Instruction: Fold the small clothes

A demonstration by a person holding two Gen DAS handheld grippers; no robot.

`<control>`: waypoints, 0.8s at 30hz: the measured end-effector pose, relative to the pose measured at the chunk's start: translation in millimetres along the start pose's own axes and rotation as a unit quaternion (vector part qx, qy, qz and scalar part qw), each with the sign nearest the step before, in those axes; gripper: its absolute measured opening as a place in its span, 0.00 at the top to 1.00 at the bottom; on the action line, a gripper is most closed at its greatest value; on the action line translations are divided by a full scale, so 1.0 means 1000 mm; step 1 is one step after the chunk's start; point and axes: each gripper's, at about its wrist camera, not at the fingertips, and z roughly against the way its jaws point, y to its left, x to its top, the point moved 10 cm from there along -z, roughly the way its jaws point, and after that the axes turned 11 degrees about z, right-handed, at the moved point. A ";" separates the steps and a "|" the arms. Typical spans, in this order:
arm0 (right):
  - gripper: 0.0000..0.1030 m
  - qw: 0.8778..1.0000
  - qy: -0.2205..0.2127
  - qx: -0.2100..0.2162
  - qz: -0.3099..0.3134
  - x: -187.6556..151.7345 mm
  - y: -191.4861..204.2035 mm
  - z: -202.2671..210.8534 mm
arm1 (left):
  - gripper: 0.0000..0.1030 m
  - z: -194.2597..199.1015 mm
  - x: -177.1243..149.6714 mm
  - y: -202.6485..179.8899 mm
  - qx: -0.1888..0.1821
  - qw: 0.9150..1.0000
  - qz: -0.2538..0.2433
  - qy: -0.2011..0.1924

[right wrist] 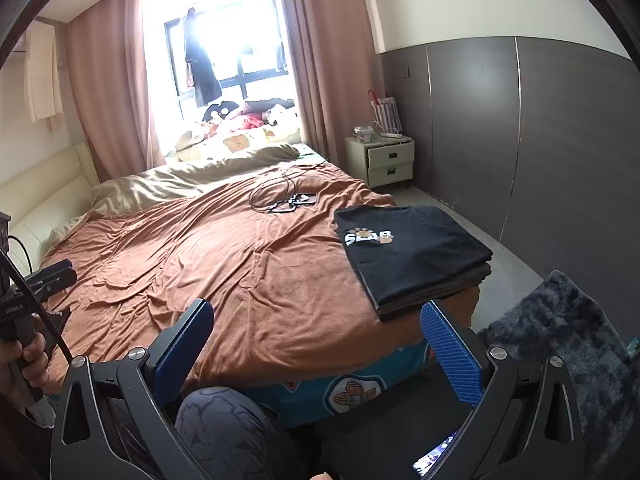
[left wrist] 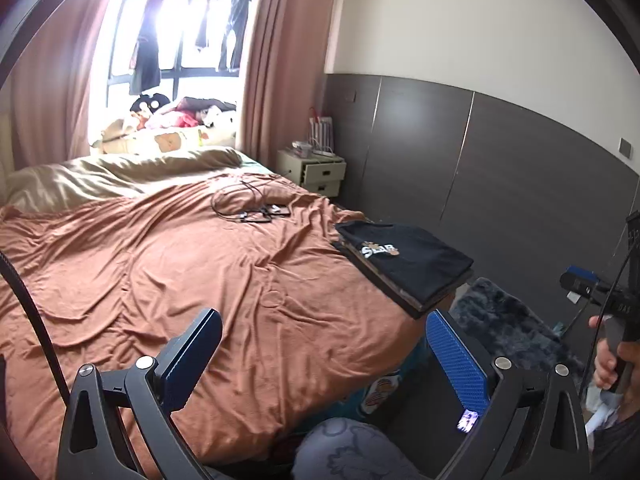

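Note:
A stack of folded dark shirts [left wrist: 404,264] [right wrist: 412,256] lies on the right front corner of the bed, the top one black with a white logo. My left gripper [left wrist: 324,356] is open above the bed's front edge, its blue pads wide apart with nothing between them, left of and below the stack. My right gripper [right wrist: 320,344] is open too and holds nothing; it hovers over the front edge, below the stack. In the left wrist view the right gripper [left wrist: 588,288] shows at the far right in a hand [left wrist: 606,356].
The bed is covered by a rumpled rust-brown blanket [left wrist: 168,264] [right wrist: 192,256]. Black cables and small devices [left wrist: 256,208] [right wrist: 286,200] lie mid-bed. A cream nightstand [right wrist: 386,160] stands by the grey wall. A dark shaggy rug [right wrist: 568,344] lies on the floor right. A patterned knee [right wrist: 224,424] shows below.

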 end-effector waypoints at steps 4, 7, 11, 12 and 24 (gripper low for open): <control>0.00 1.000 -0.013 0.008 -0.002 -0.007 0.014 0.006 | 0.00 0.025 -0.013 0.014 0.009 1.000 -0.010 -0.008; 0.00 1.000 -0.019 0.011 0.007 -0.015 0.029 0.008 | 0.00 0.046 -0.021 0.028 0.023 0.999 -0.007 -0.026; 0.00 0.999 -0.022 0.022 0.007 -0.030 0.046 0.006 | 0.00 0.070 -0.035 0.043 0.041 0.998 -0.012 -0.045; 0.00 0.999 -0.021 0.023 0.006 -0.034 0.049 0.004 | 0.00 0.074 -0.039 0.046 0.047 0.998 -0.013 -0.047; 0.00 0.999 -0.006 0.031 0.006 -0.079 0.086 -0.018 | 0.00 0.106 -0.085 0.069 0.077 0.995 -0.010 -0.059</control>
